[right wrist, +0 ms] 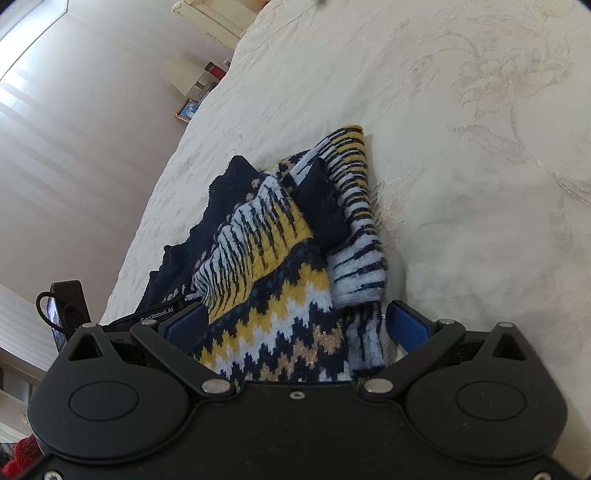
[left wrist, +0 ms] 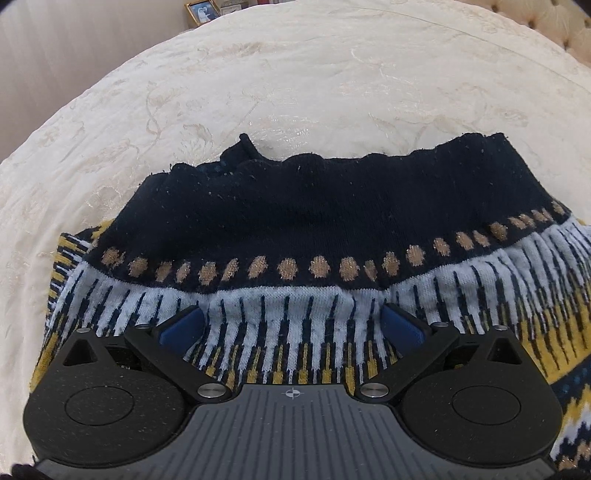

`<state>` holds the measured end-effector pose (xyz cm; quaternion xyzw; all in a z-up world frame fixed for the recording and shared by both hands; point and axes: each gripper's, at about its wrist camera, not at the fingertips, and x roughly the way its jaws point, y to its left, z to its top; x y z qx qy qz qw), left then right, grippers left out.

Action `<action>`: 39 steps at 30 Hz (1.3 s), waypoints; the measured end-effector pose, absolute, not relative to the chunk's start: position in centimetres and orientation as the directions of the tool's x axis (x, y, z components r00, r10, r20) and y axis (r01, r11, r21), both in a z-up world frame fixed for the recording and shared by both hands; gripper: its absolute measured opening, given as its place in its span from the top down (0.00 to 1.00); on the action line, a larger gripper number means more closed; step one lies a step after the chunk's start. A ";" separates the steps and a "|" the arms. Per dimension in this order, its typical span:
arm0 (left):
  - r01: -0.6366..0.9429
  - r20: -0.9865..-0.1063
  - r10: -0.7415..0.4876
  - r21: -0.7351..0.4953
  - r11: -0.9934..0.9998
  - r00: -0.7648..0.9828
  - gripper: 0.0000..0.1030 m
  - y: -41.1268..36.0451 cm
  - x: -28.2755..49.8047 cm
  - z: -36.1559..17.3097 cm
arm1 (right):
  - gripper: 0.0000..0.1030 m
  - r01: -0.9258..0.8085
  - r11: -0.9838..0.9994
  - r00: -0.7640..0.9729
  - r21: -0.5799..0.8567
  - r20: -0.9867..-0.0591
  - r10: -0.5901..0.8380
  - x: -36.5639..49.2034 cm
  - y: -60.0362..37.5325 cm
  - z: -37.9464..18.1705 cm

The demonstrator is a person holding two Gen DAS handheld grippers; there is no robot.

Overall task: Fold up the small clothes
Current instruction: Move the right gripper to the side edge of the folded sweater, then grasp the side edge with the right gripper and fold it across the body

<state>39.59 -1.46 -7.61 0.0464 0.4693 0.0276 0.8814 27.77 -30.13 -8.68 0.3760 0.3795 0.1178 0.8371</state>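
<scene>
A small knitted sweater (left wrist: 295,229) lies bunched on the bed, navy at its ribbed hem with a row of tan dots, then pale blue, navy and yellow stripes. My left gripper (left wrist: 291,325) hovers open just over the striped band, its blue pads (left wrist: 183,326) wide apart with the knit between them. In the right wrist view the same sweater (right wrist: 273,254) is folded over itself, a striped sleeve (right wrist: 354,206) lying along its right side. My right gripper (right wrist: 295,325) is open at the zigzag-patterned end, cloth lying between its spread fingers (right wrist: 406,325).
A cream embroidered bedspread (left wrist: 295,81) covers the bed (right wrist: 461,166) all around the sweater. A picture frame (left wrist: 201,11) stands beyond the far edge. A black device with a cable (right wrist: 62,314) sits at the sweater's left. A pale curtain (right wrist: 74,147) hangs left.
</scene>
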 end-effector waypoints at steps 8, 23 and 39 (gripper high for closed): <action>-0.005 -0.840 0.060 0.069 0.998 0.539 0.05 -0.4 39.1 -5.8 | 0.01 0.080 0.670 0.691 0.738 -0.526 0.496 27.7 -30.3 -9.1; 0.095 -0.857 0.003 0.060 0.994 0.516 0.06 -1.0 34.4 -6.4 | 0.00 0.063 0.536 0.686 0.842 -0.427 0.590 29.5 -32.3 -10.6; 0.083 -0.855 -0.032 0.013 0.996 0.518 0.05 -0.5 33.4 -5.6 | 0.00 -0.046 0.610 0.743 0.791 -0.381 0.550 30.9 -30.1 -10.1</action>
